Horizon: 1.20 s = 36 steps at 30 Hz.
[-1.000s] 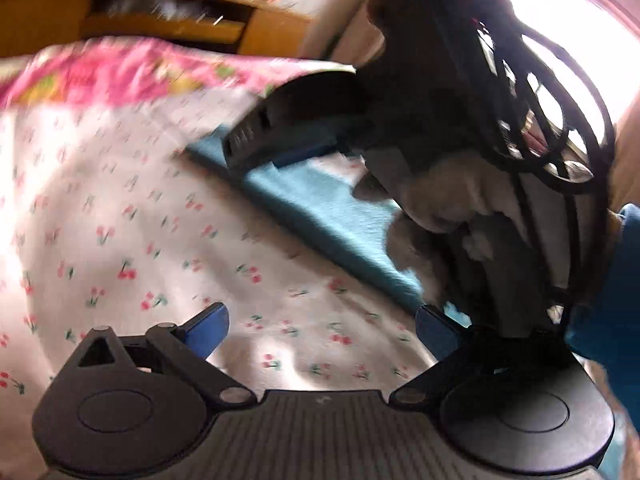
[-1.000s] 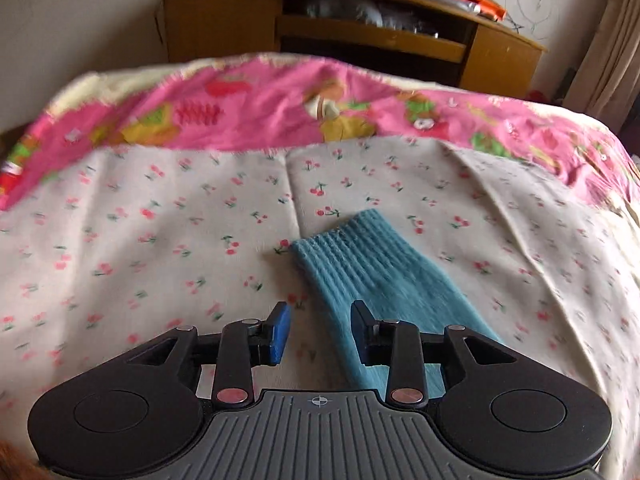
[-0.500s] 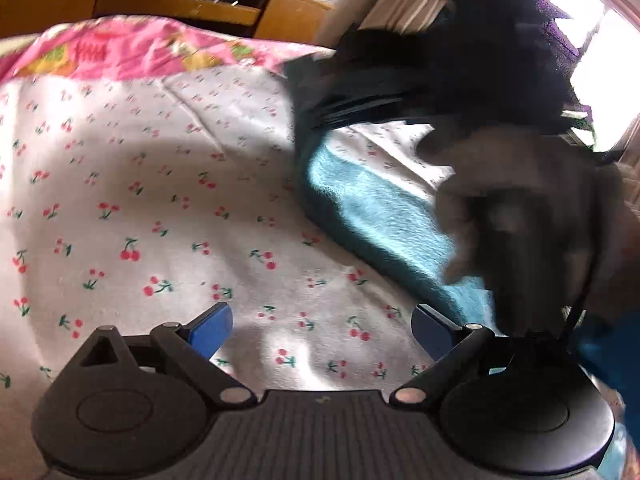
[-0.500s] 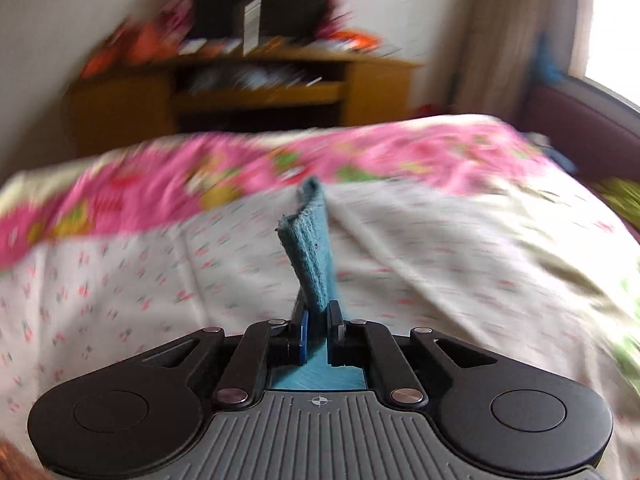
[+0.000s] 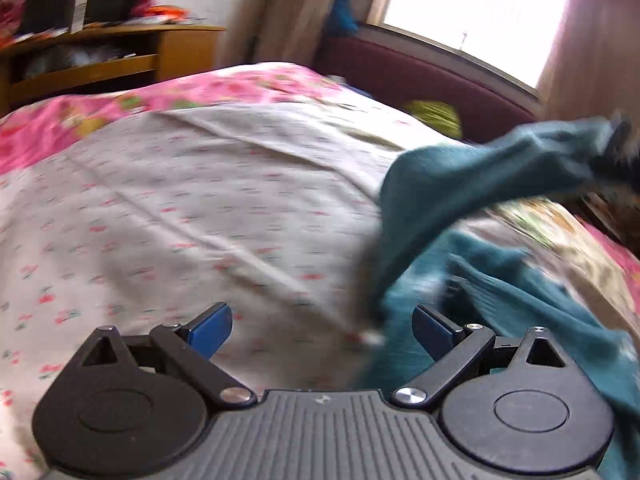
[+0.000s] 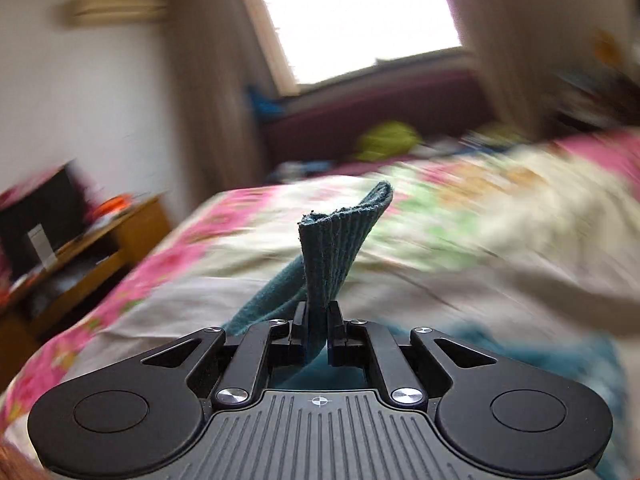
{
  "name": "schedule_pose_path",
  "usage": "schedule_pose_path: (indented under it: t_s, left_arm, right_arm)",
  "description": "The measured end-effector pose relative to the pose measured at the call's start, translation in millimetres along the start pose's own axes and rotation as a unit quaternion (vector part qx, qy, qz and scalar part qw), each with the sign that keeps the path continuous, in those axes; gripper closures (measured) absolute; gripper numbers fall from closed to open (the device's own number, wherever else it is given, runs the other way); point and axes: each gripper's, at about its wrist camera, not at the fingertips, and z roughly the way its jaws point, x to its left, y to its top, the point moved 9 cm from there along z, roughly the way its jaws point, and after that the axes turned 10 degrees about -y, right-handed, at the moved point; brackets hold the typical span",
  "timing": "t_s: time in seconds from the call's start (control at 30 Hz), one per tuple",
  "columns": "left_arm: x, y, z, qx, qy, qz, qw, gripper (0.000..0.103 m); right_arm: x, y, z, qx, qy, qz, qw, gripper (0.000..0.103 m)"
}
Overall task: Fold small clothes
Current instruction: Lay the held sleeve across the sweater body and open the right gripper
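Note:
A teal ribbed sock (image 6: 332, 248) is pinched at its cuff between the fingers of my right gripper (image 6: 318, 320), and the cuff stands up above the jaws. In the left wrist view the same sock (image 5: 472, 184) hangs lifted off the bed at the right, stretched up toward the right edge, with more teal fabric (image 5: 520, 288) lying below it. My left gripper (image 5: 322, 326) is open and empty, low over the cherry-print sheet (image 5: 180, 208), just left of the sock.
A pink floral blanket (image 5: 120, 104) covers the far bed edge. A wooden desk (image 5: 100, 60) stands behind at the left. A dark red window bench (image 5: 420, 72) with a green item (image 5: 434, 114) runs under the window.
My right gripper has closed on the sock's cuff, lifted it off the sheet and swung right toward the window. My left gripper has turned right too and stays open.

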Motion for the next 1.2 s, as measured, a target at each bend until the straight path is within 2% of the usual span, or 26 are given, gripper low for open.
schedule_pose_path:
  t_s: [0.1, 0.23, 0.4, 0.5, 0.6, 0.7, 0.83, 0.9, 0.93, 0.97, 1.2]
  left_arm:
    - [-47.0, -3.0, 10.9, 0.017, -0.01, 0.083, 0.9963, 0.0]
    - [-86.9, -23.2, 39.7, 0.066, -0.008, 0.173, 0.9827, 0.0]
    - [-108.2, -49.7, 62.9, 0.106, 0.018, 0.266, 0.958, 0.0]
    - [-112.3, -48.2, 61.8, 0.103, 0.031, 0.291, 0.9505, 0.0]
    - [-119.1, -40.5, 63.4, 0.097, 0.052, 0.324, 0.9397, 0.0]
    - [-129.4, -36.5, 65.6, 0.096, 0.059, 0.342, 0.9331, 0.0]
    - [-145.4, -35.9, 72.9, 0.096, 0.055, 0.346, 0.9315, 0.0]
    - [-153.8, -33.3, 76.3, 0.094, 0.052, 0.347, 0.9319, 0.0]
    - [-157.7, -31.1, 78.1, 0.093, 0.05, 0.345, 0.9327, 0.0]
    - [-161.2, -28.6, 79.5, 0.092, 0.048, 0.341, 0.9342, 0.0]
    - [-186.6, -8.9, 88.8, 0.072, 0.024, 0.307, 0.9486, 0.0]
  right_arm:
    - [-72.5, -35.3, 8.7, 0.026, -0.052, 0.065, 0.996, 0.097]
    - [-123.3, -82.5, 15.2, 0.057, -0.064, 0.12, 0.989, 0.097]
    - [-137.3, -105.2, 16.8, 0.051, -0.033, 0.16, 0.985, 0.096]
    - [-146.1, -113.7, 13.4, 0.046, -0.006, 0.193, 0.98, 0.096]
    - [-147.4, -113.2, 12.6, 0.047, 0.015, 0.204, 0.978, 0.092]
    - [-149.9, -110.0, 15.1, 0.047, 0.024, 0.217, 0.975, 0.089]
    - [-150.7, -106.9, 17.8, 0.048, 0.036, 0.234, 0.97, 0.084]
    - [-153.0, -106.4, 16.0, 0.044, 0.042, 0.241, 0.969, 0.084]
    - [-154.7, -104.9, 15.3, 0.041, 0.045, 0.248, 0.967, 0.089]
    - [-157.3, -104.0, 14.7, 0.041, 0.043, 0.254, 0.965, 0.094]
    - [-169.2, -90.9, 3.8, 0.01, 0.043, 0.267, 0.963, 0.096]
